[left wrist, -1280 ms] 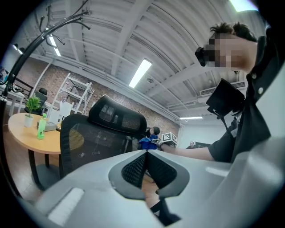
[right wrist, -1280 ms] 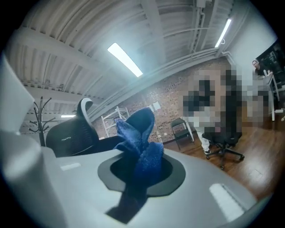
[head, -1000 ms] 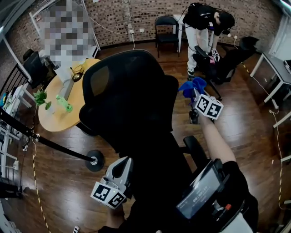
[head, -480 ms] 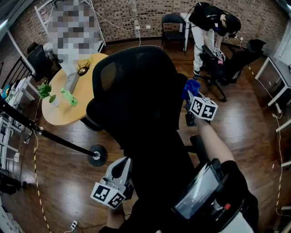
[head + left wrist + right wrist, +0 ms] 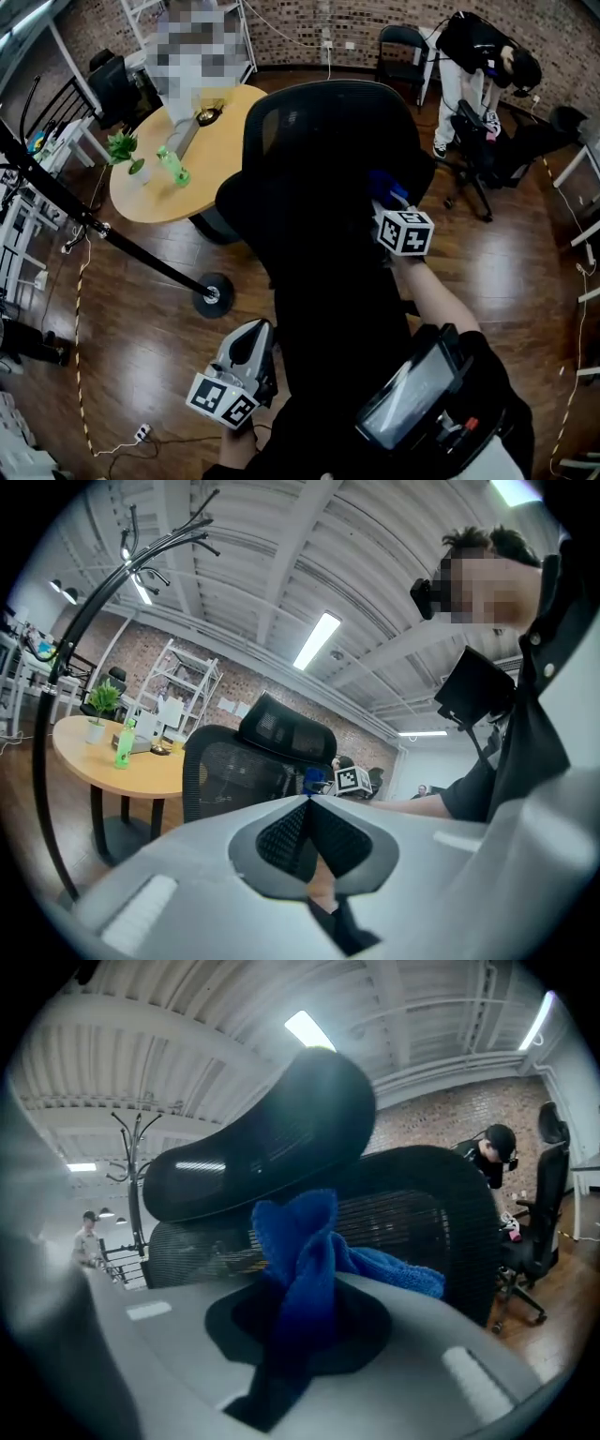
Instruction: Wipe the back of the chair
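A black mesh office chair (image 5: 319,178) with a headrest fills the middle of the head view, its back toward me. My right gripper (image 5: 386,204) is shut on a blue cloth (image 5: 382,183), which lies against the right side of the chair back. In the right gripper view the blue cloth (image 5: 305,1255) bunches between the jaws, right at the mesh back (image 5: 412,1204) under the headrest (image 5: 272,1143). My left gripper (image 5: 246,361) hangs low beside the chair's left, shut with nothing in it; its view shows the chair (image 5: 244,771) farther off.
A round wooden table (image 5: 183,159) with a green bottle (image 5: 173,167) and a small plant (image 5: 124,148) stands at left. A coat stand's pole and base (image 5: 214,295) lean across the floor. A person (image 5: 483,56) bends over another chair at upper right.
My right gripper with the blue cloth has moved left, from beside the chair onto the right side of its back. The head view has shifted. The left gripper stays put.
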Demonstrator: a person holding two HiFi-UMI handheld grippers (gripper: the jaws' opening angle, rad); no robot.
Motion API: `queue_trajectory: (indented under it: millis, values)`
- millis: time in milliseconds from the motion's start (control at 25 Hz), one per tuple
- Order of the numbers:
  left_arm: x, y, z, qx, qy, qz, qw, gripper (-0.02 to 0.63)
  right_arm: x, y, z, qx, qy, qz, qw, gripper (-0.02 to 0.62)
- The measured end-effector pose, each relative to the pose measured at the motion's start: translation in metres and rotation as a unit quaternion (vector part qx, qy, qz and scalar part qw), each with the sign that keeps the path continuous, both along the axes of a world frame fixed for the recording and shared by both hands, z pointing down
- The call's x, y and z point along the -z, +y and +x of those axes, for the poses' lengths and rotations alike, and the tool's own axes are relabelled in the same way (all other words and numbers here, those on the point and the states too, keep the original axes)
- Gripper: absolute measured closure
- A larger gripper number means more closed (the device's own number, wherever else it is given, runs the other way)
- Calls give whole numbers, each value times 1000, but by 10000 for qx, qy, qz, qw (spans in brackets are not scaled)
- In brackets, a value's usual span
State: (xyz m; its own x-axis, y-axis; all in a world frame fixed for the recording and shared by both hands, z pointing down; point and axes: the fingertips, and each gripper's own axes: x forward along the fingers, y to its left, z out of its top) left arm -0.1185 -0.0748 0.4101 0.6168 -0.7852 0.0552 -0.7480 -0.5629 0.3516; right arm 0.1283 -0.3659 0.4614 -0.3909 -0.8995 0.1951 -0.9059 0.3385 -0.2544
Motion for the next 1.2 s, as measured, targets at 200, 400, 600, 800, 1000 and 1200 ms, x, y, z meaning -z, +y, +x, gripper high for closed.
queue_trajectory:
  millis: [200, 400, 600, 800, 1000, 1200]
  values:
    - [0, 10, -19, 227, -2, -28, 9997, 601, -12, 16, -88, 1084, 364, 22, 9934, 541]
    - [-1, 28, -49, 679, -31, -110, 9976, 601, -33, 33, -172, 1934, 673, -19, 9788, 541]
    - [-7, 47, -75, 1113, -36, -161, 9936, 601, -49, 48, -242, 2550, 716, -89, 9642, 541]
    - [-4, 61, -95, 1469, -45, -158, 9890, 601, -59, 62, -301, 3029, 735, -190, 9500, 541]
    - [-8, 74, -109, 1785, -89, -212, 9837, 601, -46, 108, -360, 4255, 283, -51, 9045, 541]
    - [-12, 73, -106, 1839, -134, -254, 9825, 601, -38, 120, -366, 4487, -163, 73, 8935, 541]
